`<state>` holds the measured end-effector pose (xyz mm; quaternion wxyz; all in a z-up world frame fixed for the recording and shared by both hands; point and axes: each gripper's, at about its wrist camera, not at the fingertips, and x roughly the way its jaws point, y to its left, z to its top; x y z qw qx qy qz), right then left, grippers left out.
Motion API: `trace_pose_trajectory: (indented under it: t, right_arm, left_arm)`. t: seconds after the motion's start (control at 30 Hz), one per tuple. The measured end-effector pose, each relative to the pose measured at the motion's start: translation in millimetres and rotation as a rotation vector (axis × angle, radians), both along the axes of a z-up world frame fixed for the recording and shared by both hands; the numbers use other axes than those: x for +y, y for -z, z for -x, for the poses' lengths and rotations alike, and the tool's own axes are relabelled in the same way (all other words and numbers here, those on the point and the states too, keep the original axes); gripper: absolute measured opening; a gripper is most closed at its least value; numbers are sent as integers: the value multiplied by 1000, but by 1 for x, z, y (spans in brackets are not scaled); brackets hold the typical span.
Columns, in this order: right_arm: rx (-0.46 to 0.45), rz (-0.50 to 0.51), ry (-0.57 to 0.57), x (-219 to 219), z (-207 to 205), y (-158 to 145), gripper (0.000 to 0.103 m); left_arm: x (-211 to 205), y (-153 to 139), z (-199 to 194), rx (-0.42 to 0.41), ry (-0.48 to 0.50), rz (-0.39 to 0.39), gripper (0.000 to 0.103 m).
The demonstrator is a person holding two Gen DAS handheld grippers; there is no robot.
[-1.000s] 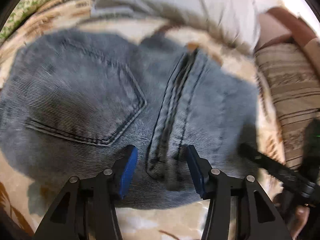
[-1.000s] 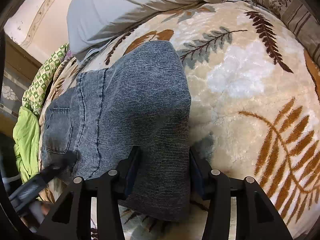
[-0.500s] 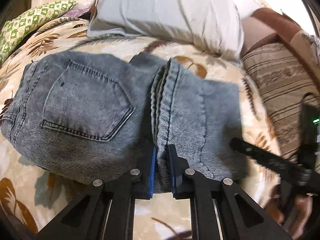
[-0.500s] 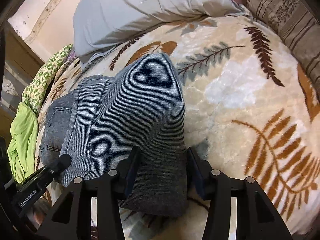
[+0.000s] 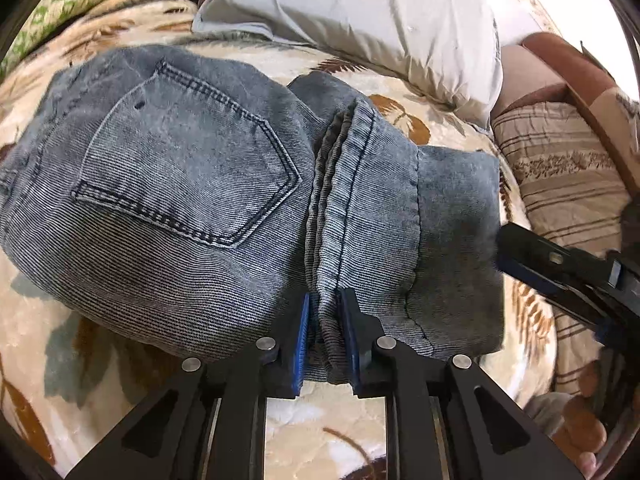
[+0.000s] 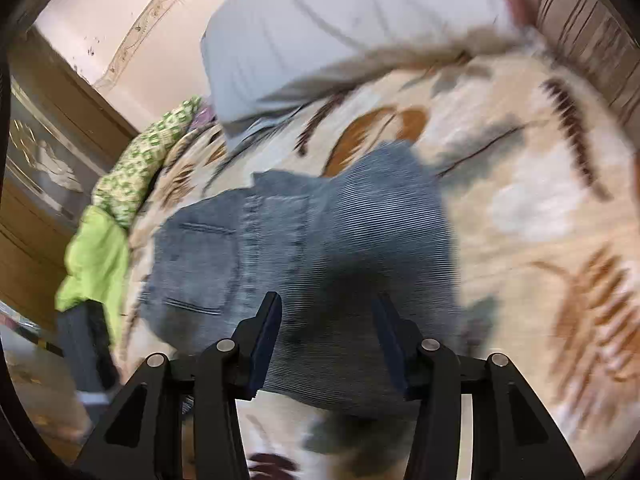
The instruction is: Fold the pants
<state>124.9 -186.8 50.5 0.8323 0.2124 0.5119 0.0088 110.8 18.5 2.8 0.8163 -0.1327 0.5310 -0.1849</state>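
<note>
Grey-blue jeans (image 5: 180,184) lie folded on a leaf-patterned blanket (image 5: 120,380), back pocket up. My left gripper (image 5: 326,340) is shut on the stacked hem and seam edge of the jeans at their near side. My right gripper (image 6: 326,344) is open, its jaws wide apart over the near edge of the jeans (image 6: 340,248); that view is blurred. The right gripper also shows at the right of the left wrist view (image 5: 560,268), beside the jeans' right edge.
A grey pillow (image 5: 360,12) lies behind the jeans. A green patterned cloth (image 5: 80,4) is at the far left, a striped cushion (image 5: 560,184) at the right. A wooden cabinet (image 6: 44,152) stands left of the bed.
My left gripper closed on the jeans' seam edge and holds it. My right gripper stayed open and pulled back and up from the fabric, blurring its view.
</note>
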Motion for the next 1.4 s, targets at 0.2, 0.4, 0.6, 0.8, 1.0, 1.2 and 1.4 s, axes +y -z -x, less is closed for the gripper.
trace_pose_trajectory:
  t: [0.2,0.4,0.6,0.8,1.0,1.2,1.4]
  right_arm:
    - [71,36,-73,20,-46,21,39]
    - [81,95,63,-20,-75,30,15]
    - [97,133,43,-16,-82,39,17]
    - [22,87,24,14,-61,2,64]
    - [29,89,-6,51,-58,-12,64]
    - [9,115,-36,95,-46,-16,70]
    - [-30,57,12,115,-55,-7,70]
  left_arm:
    - [11,6,-15,32,-10,33,25]
    - [-7,15,-28,29,1,-29,20]
    - [-18,14,-30,32,5,-60,20]
    - [4,-6,-25,33,1,16,34]
    - [79,-43,-19,-58,-181,131,60]
    - [169,-16,-19,52,-480,270,58]
    - [204,22,-13,174,-653,289,55]
